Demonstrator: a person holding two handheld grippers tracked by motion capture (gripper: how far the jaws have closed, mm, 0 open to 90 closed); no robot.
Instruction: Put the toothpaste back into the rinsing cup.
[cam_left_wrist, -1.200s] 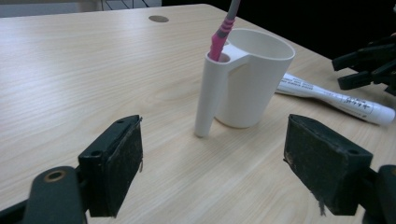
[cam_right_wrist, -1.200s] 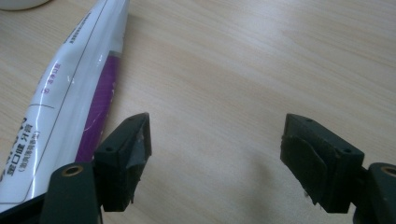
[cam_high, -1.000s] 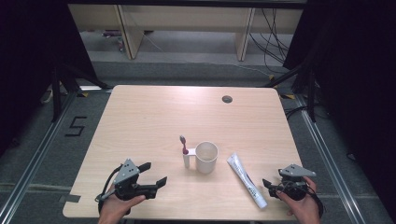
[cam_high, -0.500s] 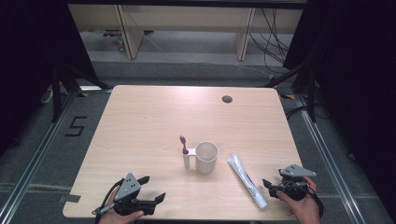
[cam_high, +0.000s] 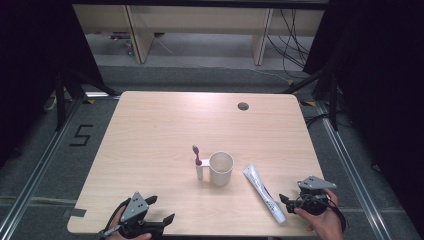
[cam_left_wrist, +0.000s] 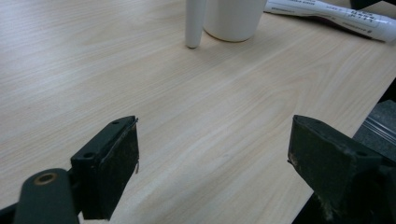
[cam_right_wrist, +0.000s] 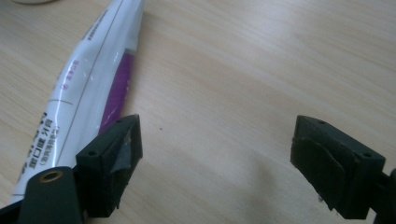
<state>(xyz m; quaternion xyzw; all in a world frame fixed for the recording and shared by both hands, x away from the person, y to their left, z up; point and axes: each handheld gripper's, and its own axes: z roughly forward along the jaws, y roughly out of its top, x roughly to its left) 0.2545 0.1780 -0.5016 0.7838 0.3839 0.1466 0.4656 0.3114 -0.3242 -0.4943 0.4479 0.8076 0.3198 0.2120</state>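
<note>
High view: right gripper (cam_high: 289, 204) at near table edge, jaws just been opening, now wide, nothing between them. Toothpaste tube (cam_high: 263, 191) lies flat just beside its left jaw, not gripped. Left gripper (cam_high: 161, 216) released too, cup (cam_high: 221, 168) and toothbrush (cam_high: 198, 161) well ahead. Pickup not yet started, judging so.

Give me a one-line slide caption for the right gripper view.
Open right gripper over the wooden table, toothpaste tube lying beside its left jaw.
</note>
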